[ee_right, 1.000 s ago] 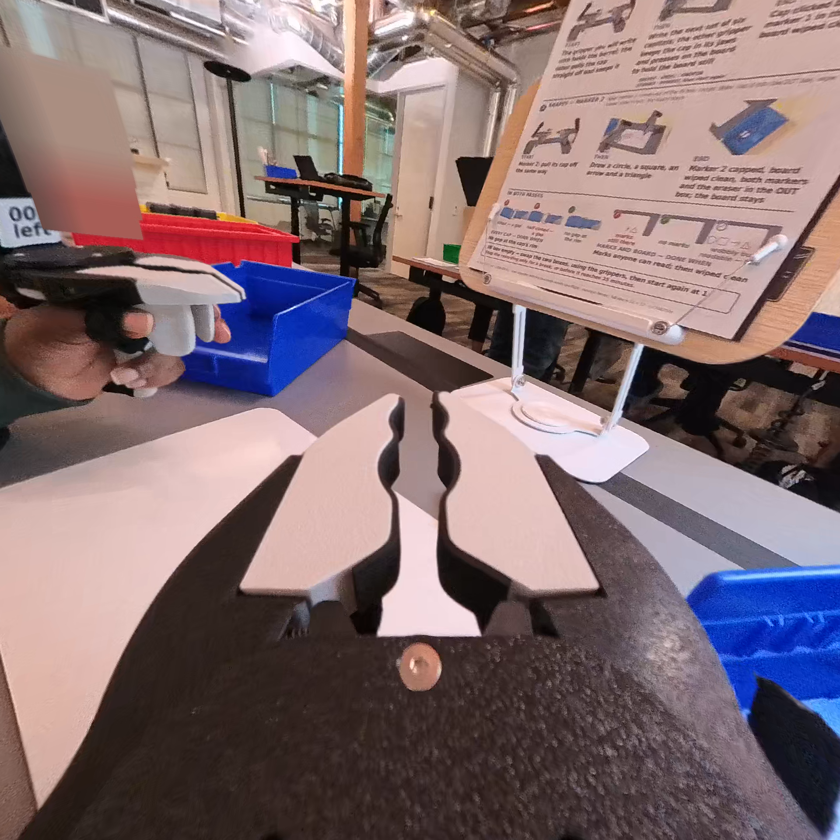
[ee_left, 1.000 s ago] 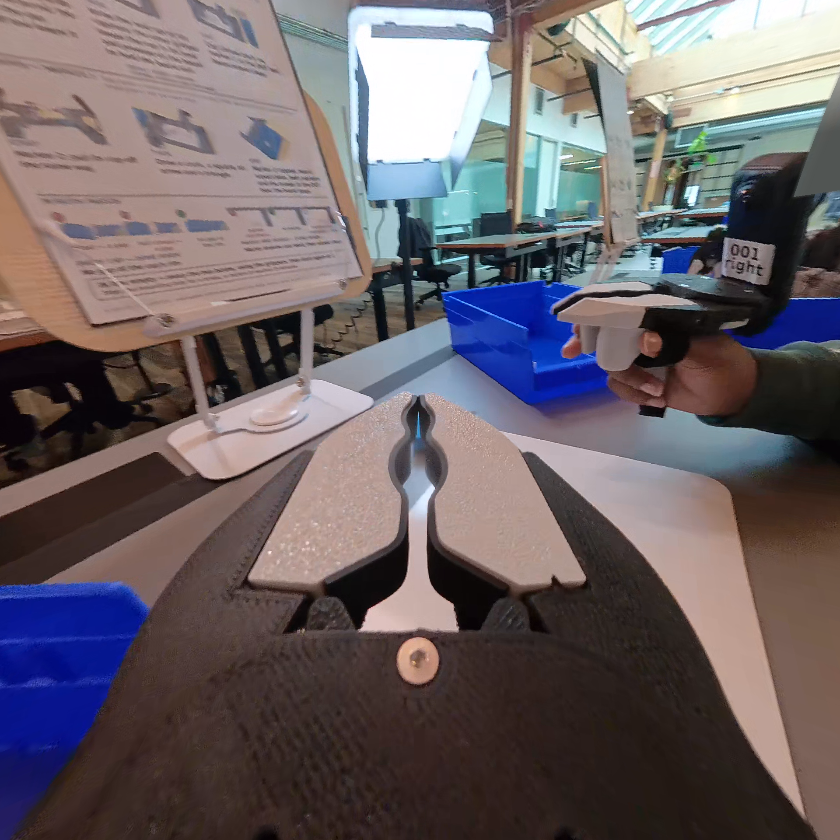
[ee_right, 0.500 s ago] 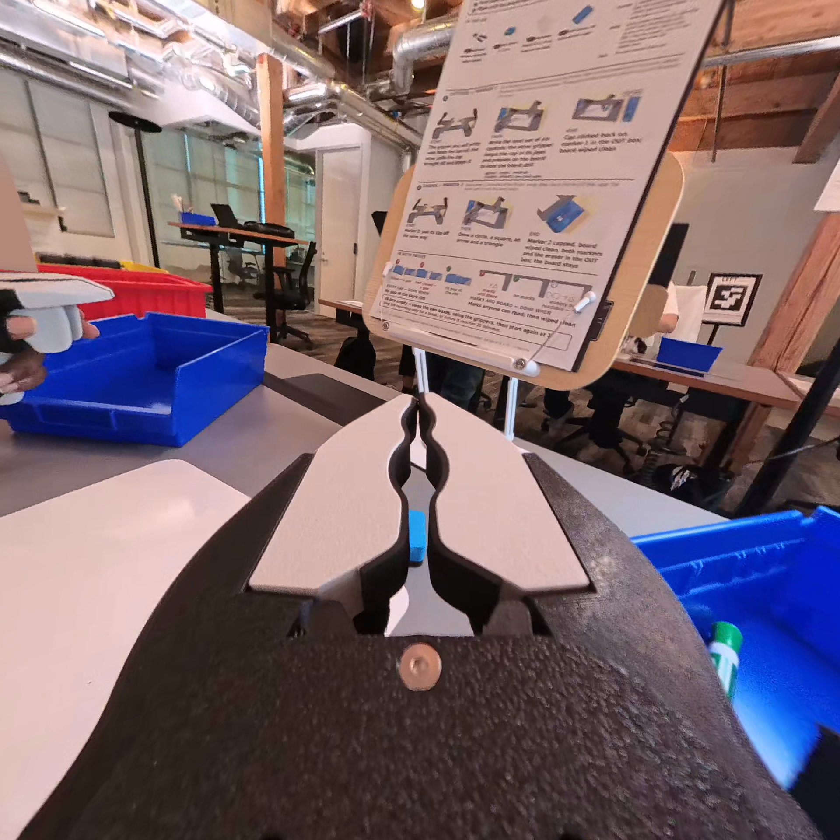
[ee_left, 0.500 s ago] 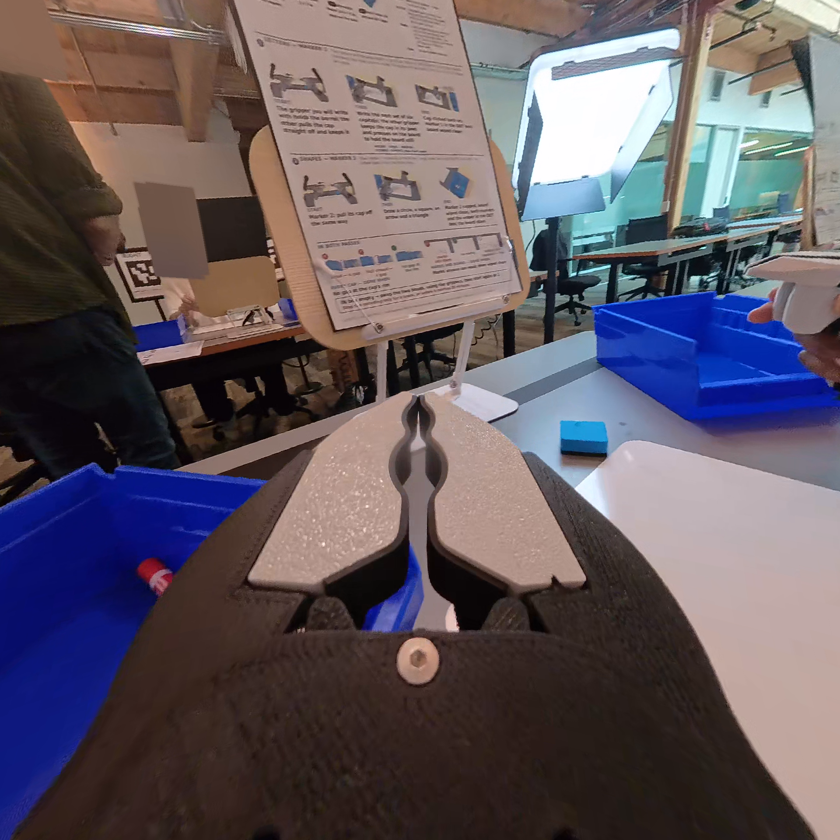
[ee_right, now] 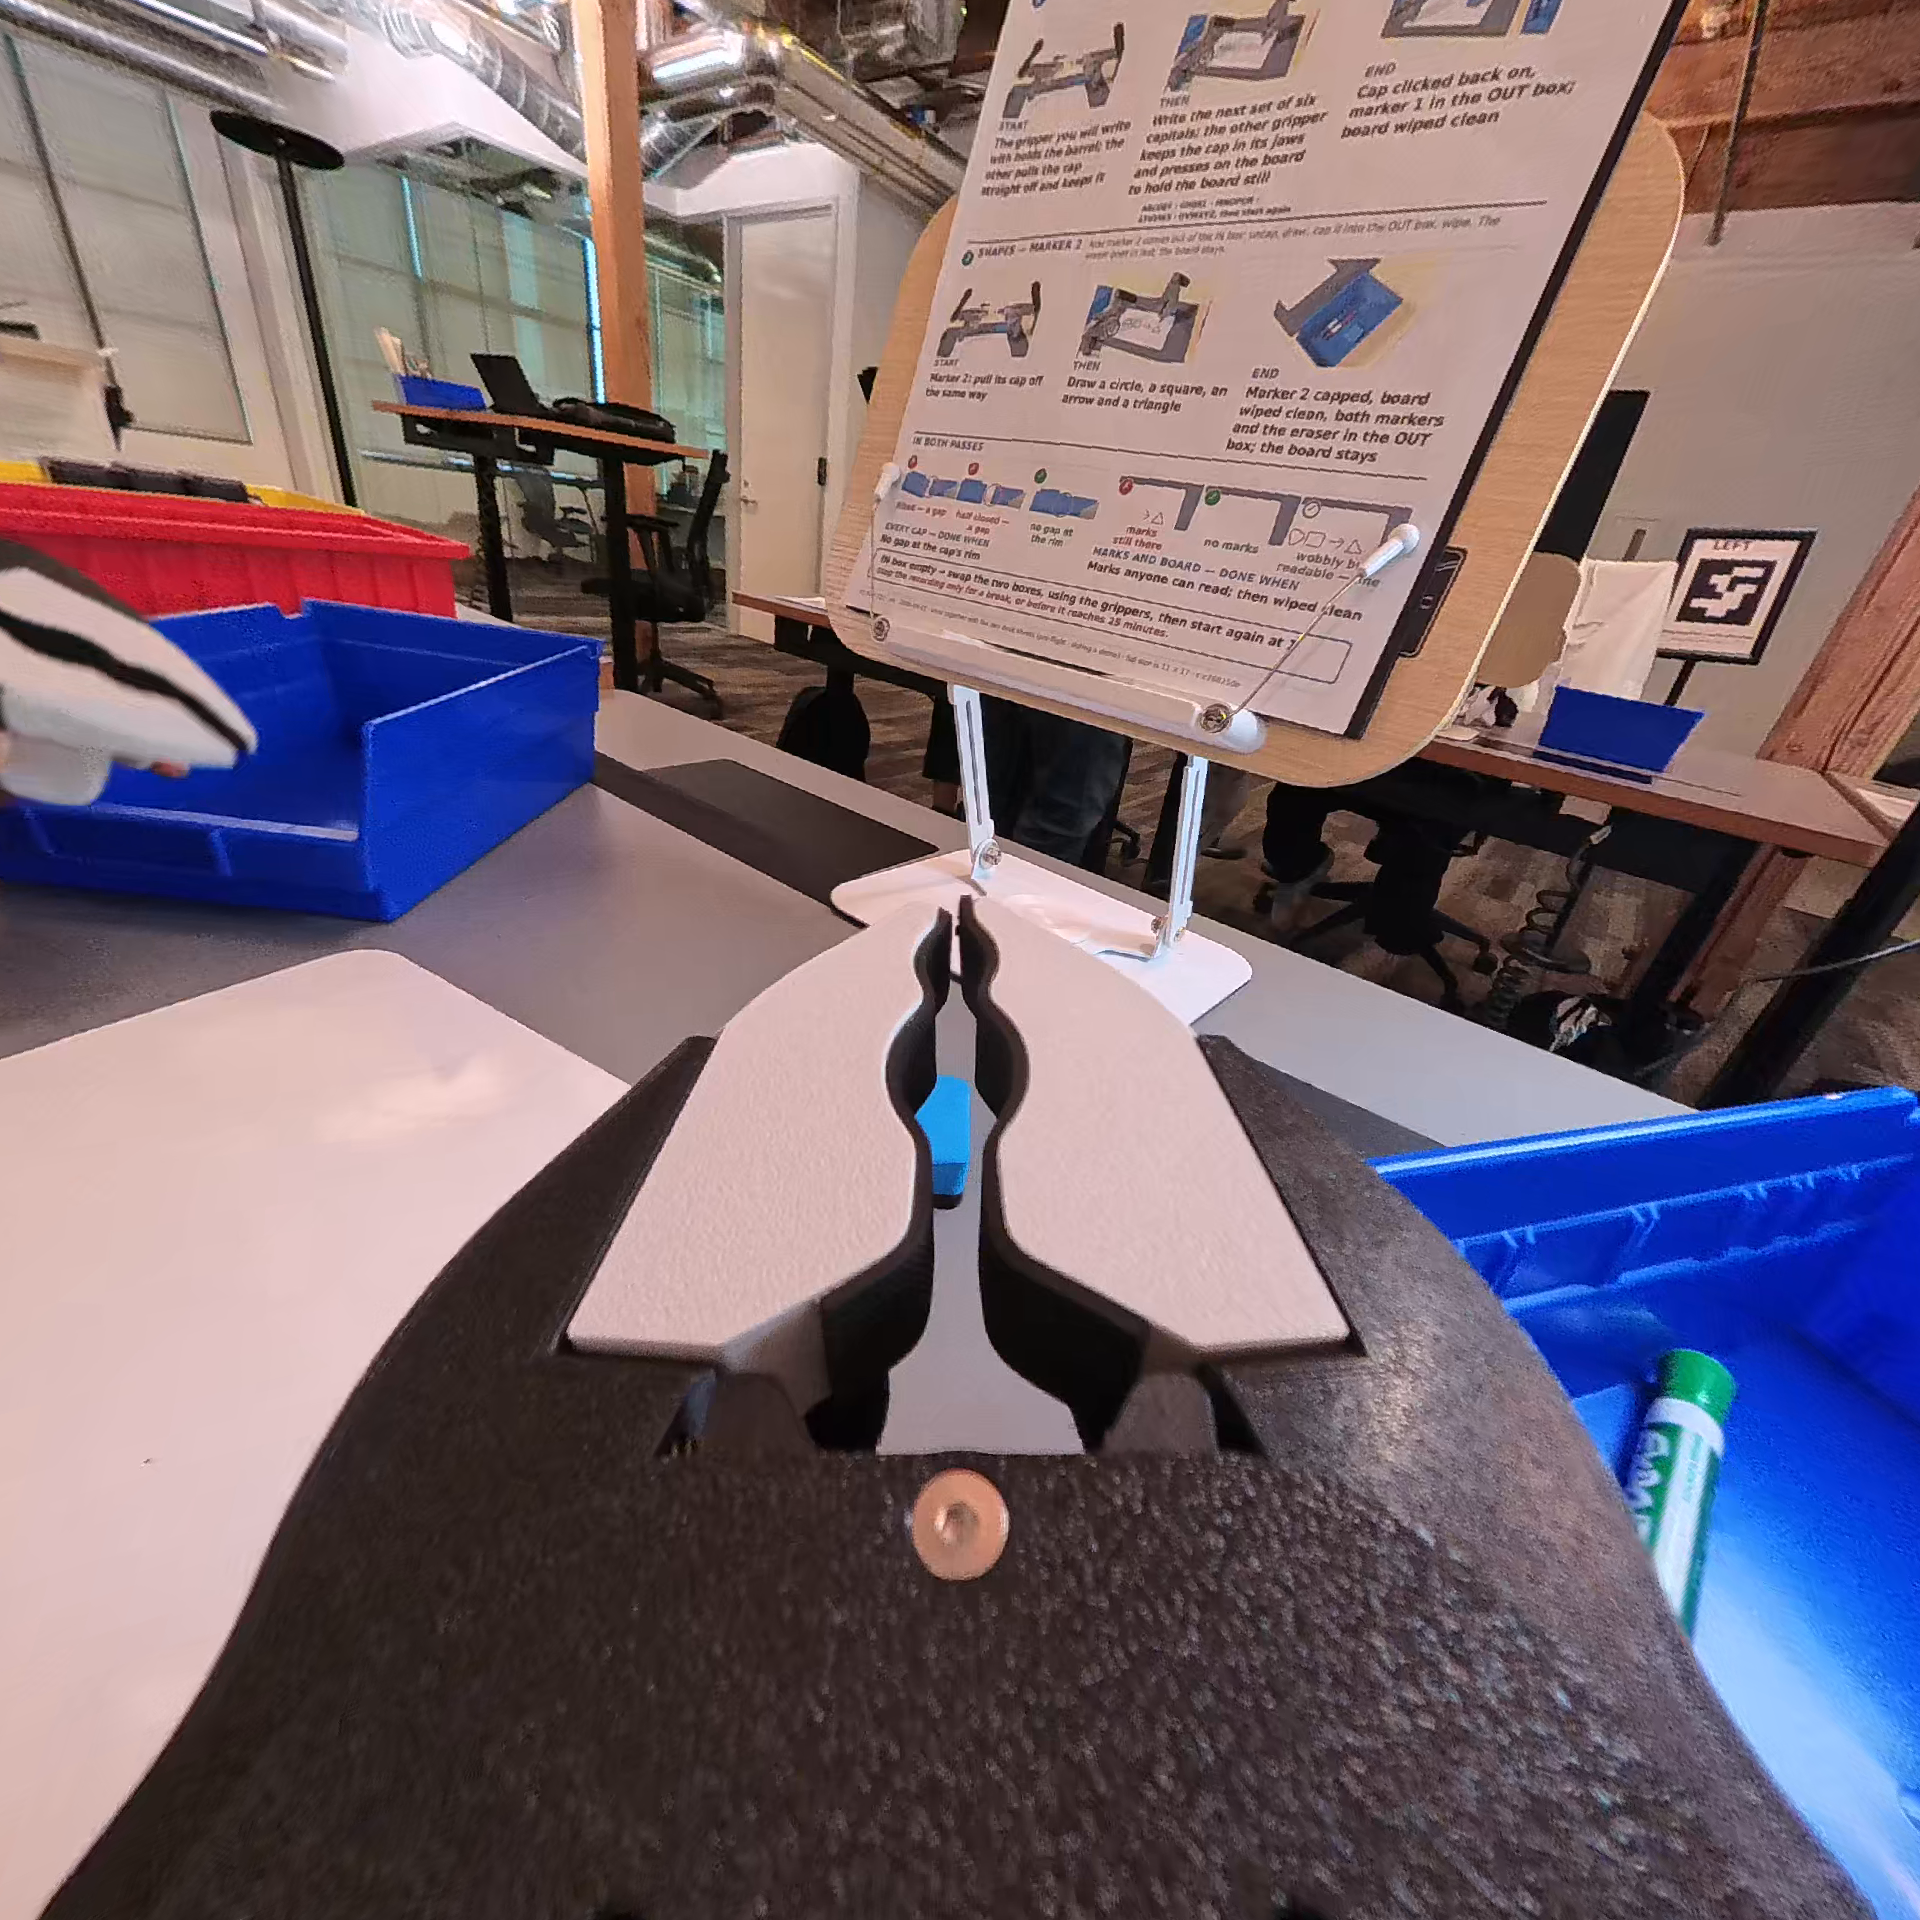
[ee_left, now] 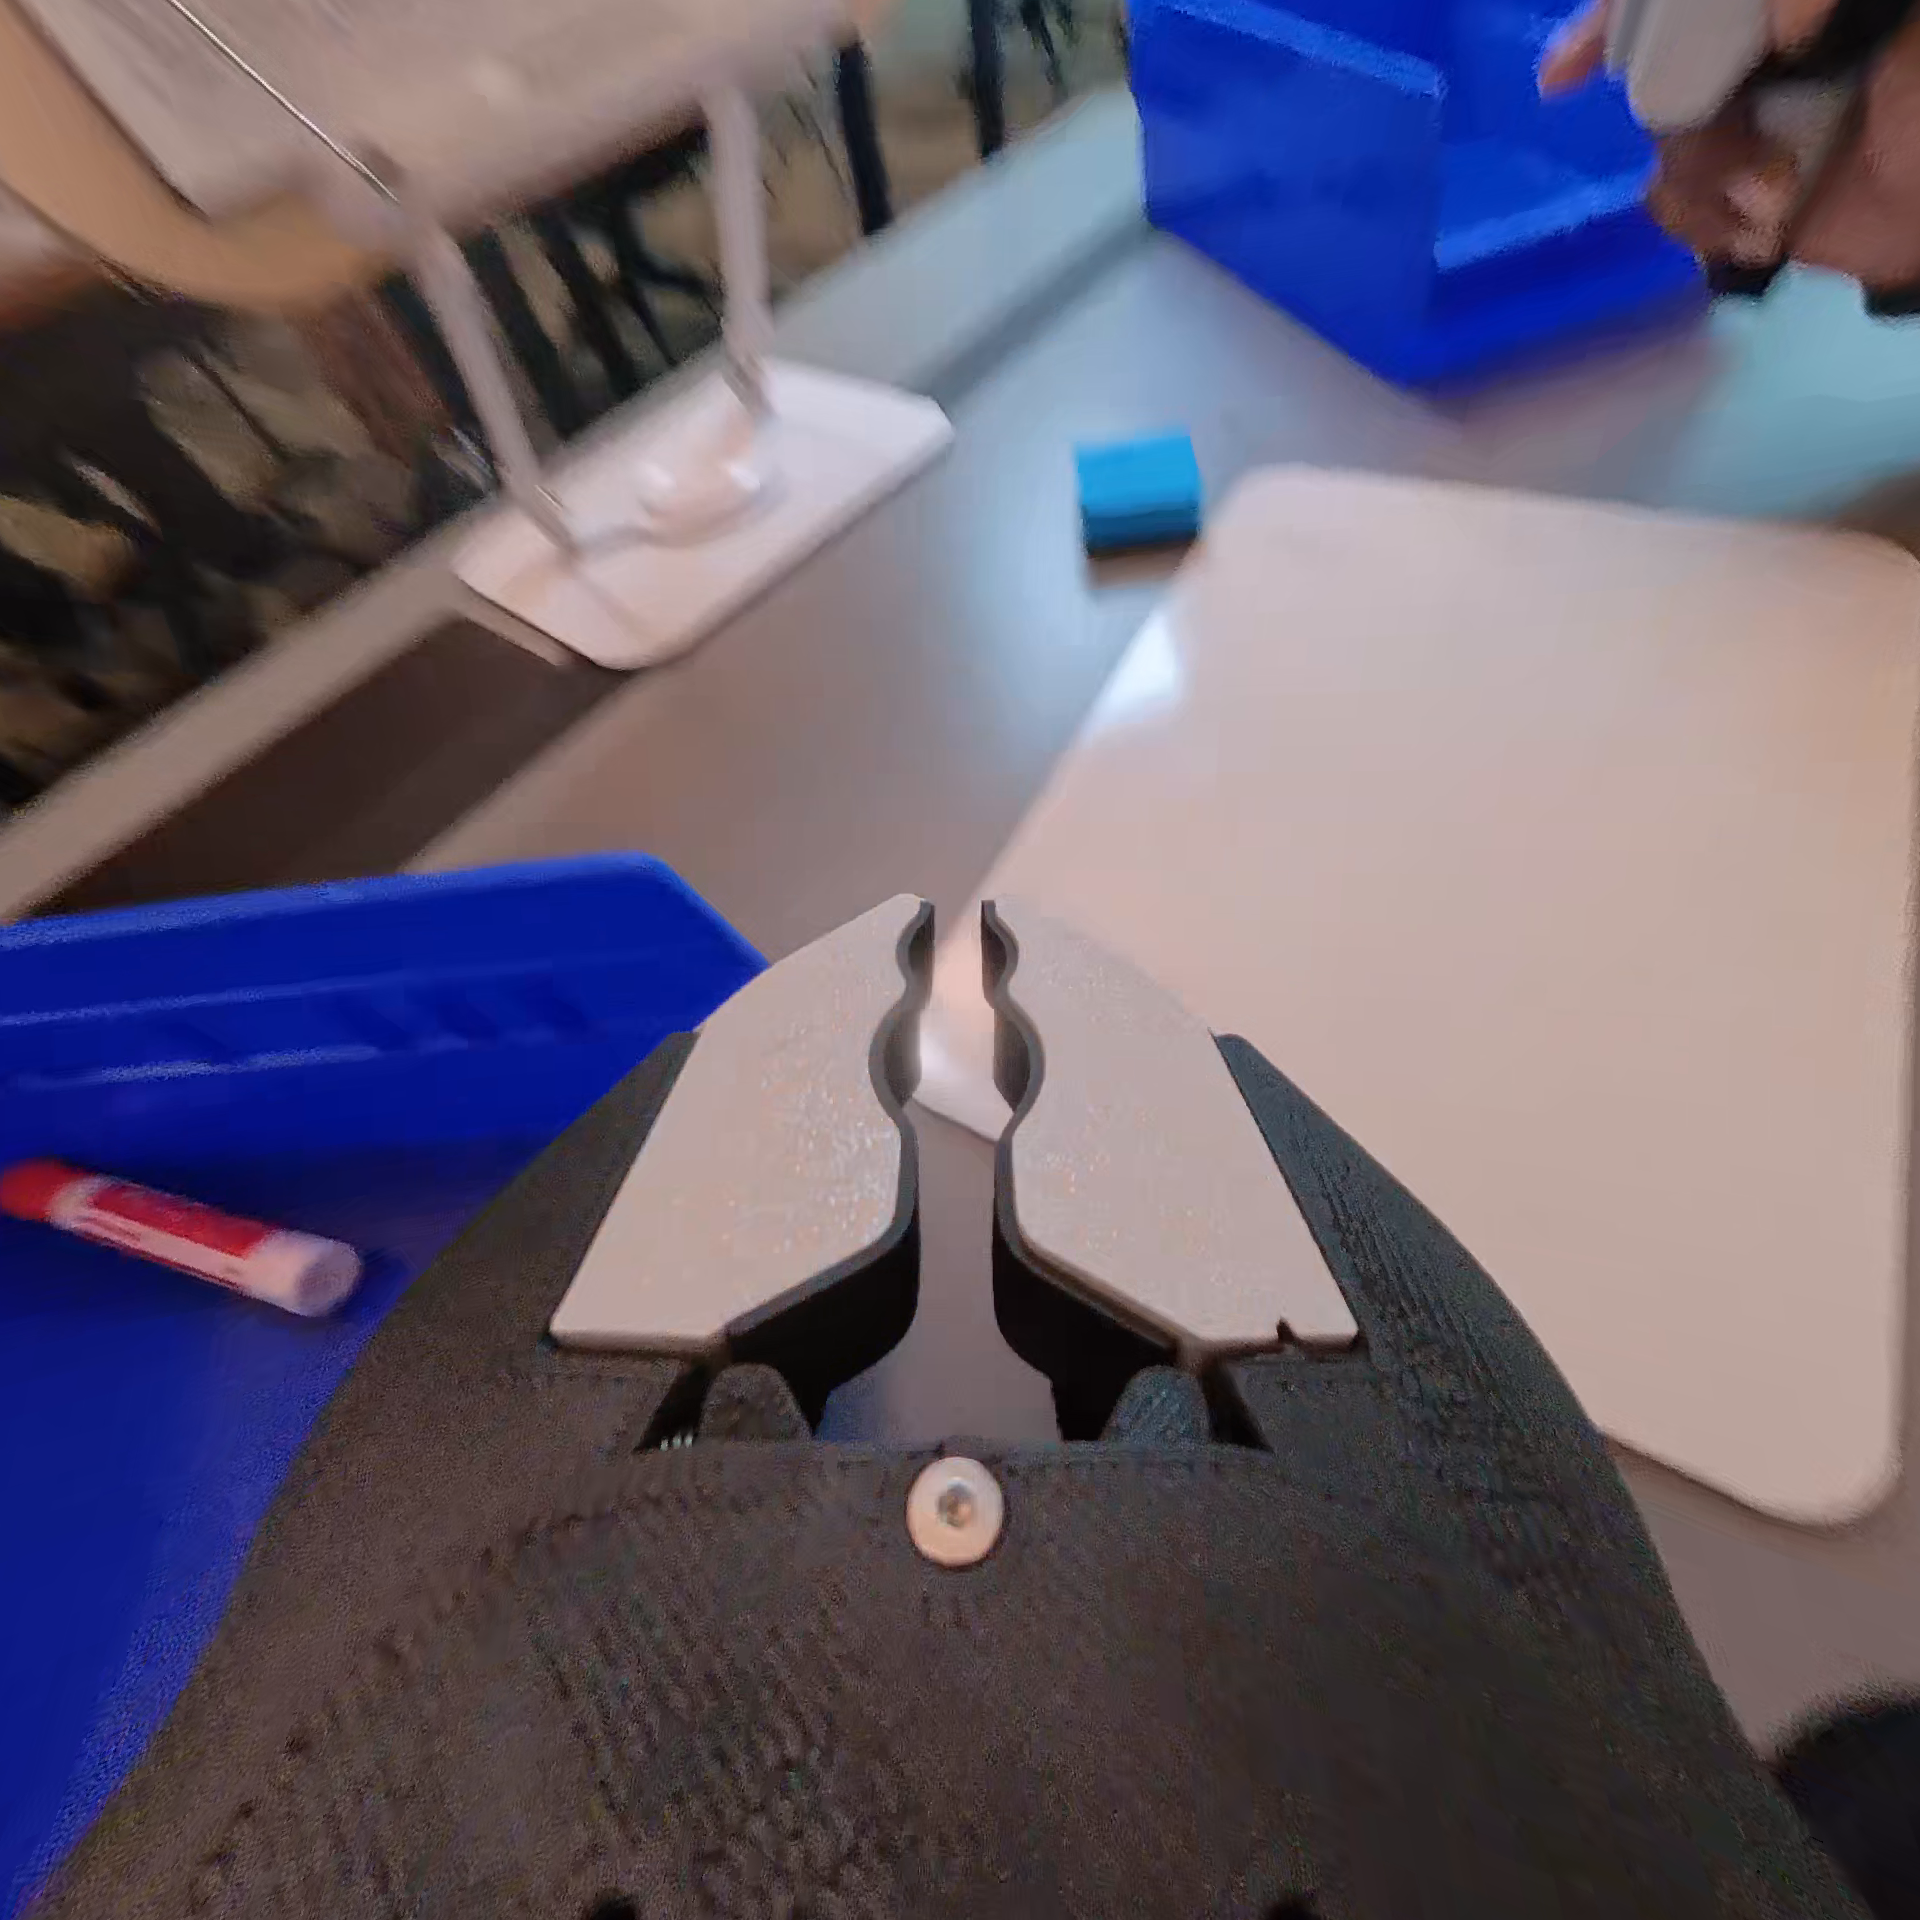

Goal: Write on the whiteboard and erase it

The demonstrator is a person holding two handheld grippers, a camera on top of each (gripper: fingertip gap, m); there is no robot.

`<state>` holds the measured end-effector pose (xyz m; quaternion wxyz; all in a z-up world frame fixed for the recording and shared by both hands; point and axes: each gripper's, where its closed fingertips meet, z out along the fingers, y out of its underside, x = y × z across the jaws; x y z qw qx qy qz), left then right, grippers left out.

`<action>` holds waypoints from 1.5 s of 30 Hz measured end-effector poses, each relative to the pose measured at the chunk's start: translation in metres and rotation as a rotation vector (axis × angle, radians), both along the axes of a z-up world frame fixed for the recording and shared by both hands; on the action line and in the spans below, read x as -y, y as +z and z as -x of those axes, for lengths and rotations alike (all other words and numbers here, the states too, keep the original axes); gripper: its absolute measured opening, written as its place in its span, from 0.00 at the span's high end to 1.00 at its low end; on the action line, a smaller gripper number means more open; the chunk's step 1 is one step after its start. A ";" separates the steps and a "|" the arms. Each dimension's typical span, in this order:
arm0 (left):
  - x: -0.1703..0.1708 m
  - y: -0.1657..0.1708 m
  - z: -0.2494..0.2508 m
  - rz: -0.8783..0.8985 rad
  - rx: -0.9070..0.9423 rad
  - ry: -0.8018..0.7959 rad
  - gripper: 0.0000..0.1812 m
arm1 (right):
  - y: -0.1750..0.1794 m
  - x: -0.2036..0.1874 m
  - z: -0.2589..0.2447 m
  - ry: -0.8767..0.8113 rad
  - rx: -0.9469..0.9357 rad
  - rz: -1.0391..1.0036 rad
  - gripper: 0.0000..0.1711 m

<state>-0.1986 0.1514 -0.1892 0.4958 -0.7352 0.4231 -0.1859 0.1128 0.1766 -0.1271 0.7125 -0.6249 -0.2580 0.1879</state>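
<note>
left view, blurry: red marker (ee_left: 177, 1236) lies in the blue bin (ee_left: 343, 997) at lower left. left gripper (ee_left: 954, 914) at centre, fingers a little apart, nothing in them. stand base (ee_left: 707, 530) upper left of centre. blue eraser (ee_left: 1138, 490) on the table (ee_left: 790, 748), just off the whiteboard (ee_left: 1507, 935) corner. whiteboard blank, fills the right.

right view: whiteboard (ee_right: 260, 1195) at lower left, second blue bin (ee_right: 416, 748) above it. right gripper (ee_right: 956, 914) at centre, fingers nearly touching at the tips, empty; eraser (ee_right: 945, 1143) seen through the gap. green marker (ee_right: 1678, 1475) in the bin at lower right.
</note>
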 end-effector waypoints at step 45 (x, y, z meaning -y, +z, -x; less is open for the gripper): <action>0.049 -0.090 -0.004 0.495 -0.279 -0.152 0.81 | -0.151 0.103 0.002 0.632 0.829 0.909 0.73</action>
